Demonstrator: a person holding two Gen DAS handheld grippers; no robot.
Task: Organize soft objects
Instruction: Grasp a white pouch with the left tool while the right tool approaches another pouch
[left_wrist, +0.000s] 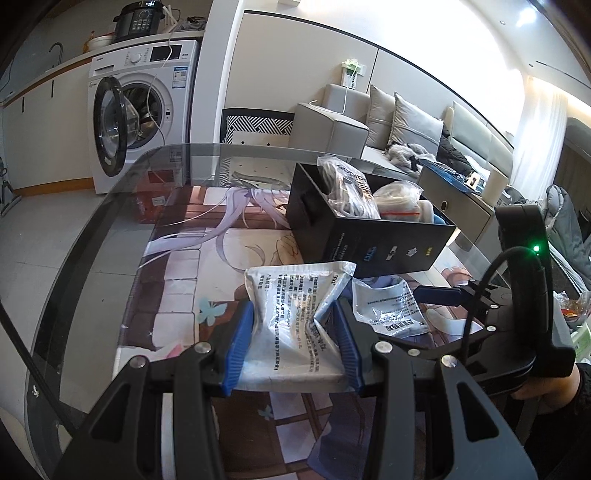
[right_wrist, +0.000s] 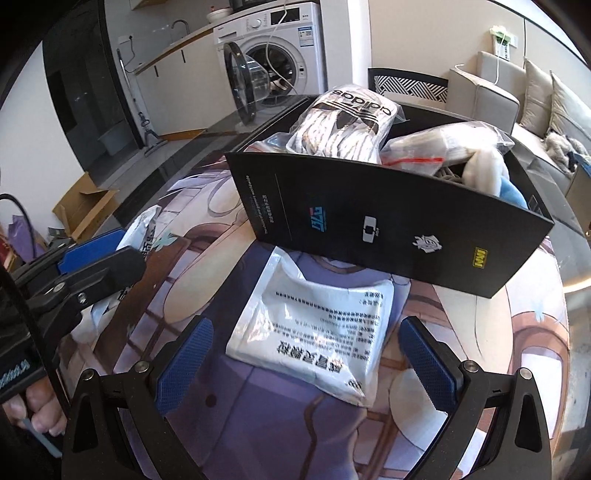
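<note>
The left gripper (left_wrist: 293, 343) is squeezed tight on a white printed packet (left_wrist: 291, 325), with a blue pad pressing each side, and the packet crumples in the middle. It is held over the picture mat (left_wrist: 177, 280) on the glass table (left_wrist: 92, 229). The right gripper (right_wrist: 306, 363) is wide open with nothing between its blue pads (right_wrist: 184, 365). Just in front of it a second white packet (right_wrist: 317, 332) lies flat on the mat, touching nothing but the mat. Behind that packet stands the black box (right_wrist: 388, 225), already stuffed with bagged soft things (right_wrist: 347, 122). A washing machine (left_wrist: 144, 107) with its door open stands beyond the table
</note>
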